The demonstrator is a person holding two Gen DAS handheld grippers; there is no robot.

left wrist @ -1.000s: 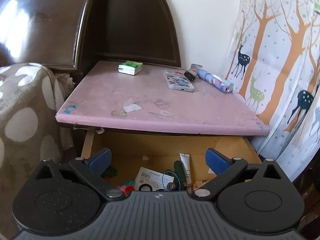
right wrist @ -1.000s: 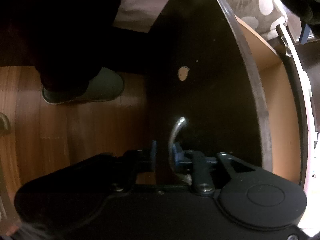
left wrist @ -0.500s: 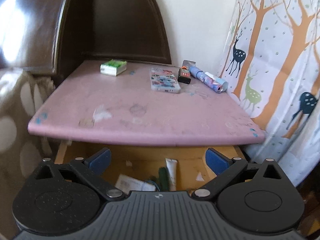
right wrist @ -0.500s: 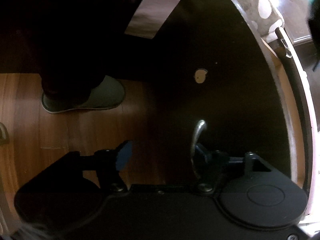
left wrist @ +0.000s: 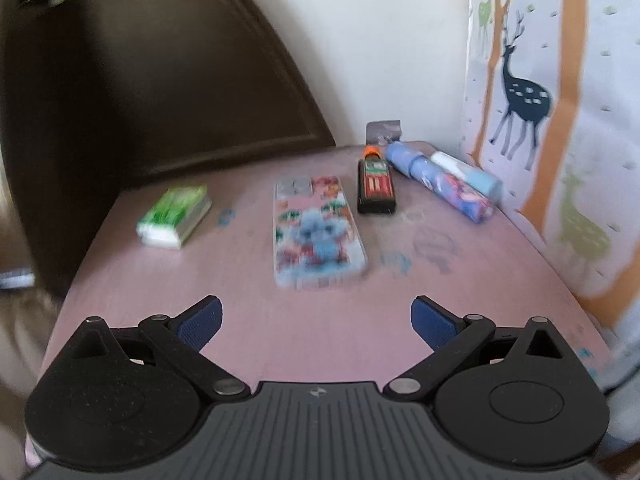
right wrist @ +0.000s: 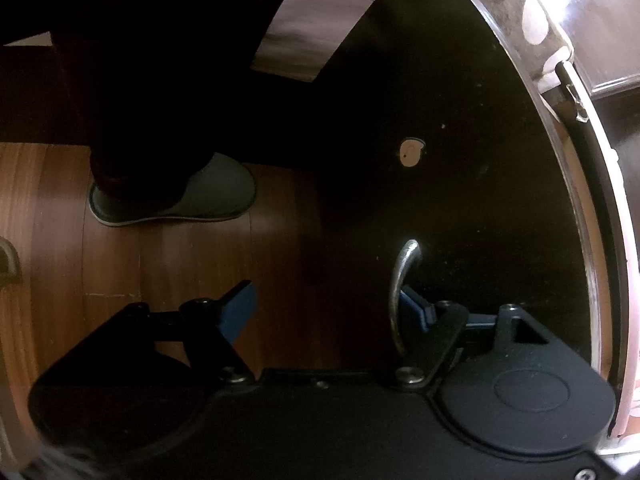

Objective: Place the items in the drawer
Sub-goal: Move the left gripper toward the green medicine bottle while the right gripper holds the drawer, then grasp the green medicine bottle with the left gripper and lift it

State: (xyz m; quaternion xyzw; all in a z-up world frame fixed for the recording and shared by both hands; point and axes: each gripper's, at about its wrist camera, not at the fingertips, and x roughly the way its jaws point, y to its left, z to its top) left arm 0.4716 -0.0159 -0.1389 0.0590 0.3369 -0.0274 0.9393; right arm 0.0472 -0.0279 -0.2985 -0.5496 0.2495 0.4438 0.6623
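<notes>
No label is legible. Left gripper (left wrist: pixel 316 320), open, now over the pink tabletop (left wrist: pixel 248 320); right gripper (right wrist: pixel 324 308) has released the drawer handle (right wrist: pixel 402 280).

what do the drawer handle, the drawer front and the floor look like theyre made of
Drawer handle: looks like polished metal, a curved silvery bar with a bright glint.
Drawer front: dark, almost black panel, probably lacquered wood or laminate; it shows faint sheen and small specks. Too dark to be sure.
Floor: reddish-brown wood or wood-look planks, with visible grain and board seams, and a slight gloss.
</notes>
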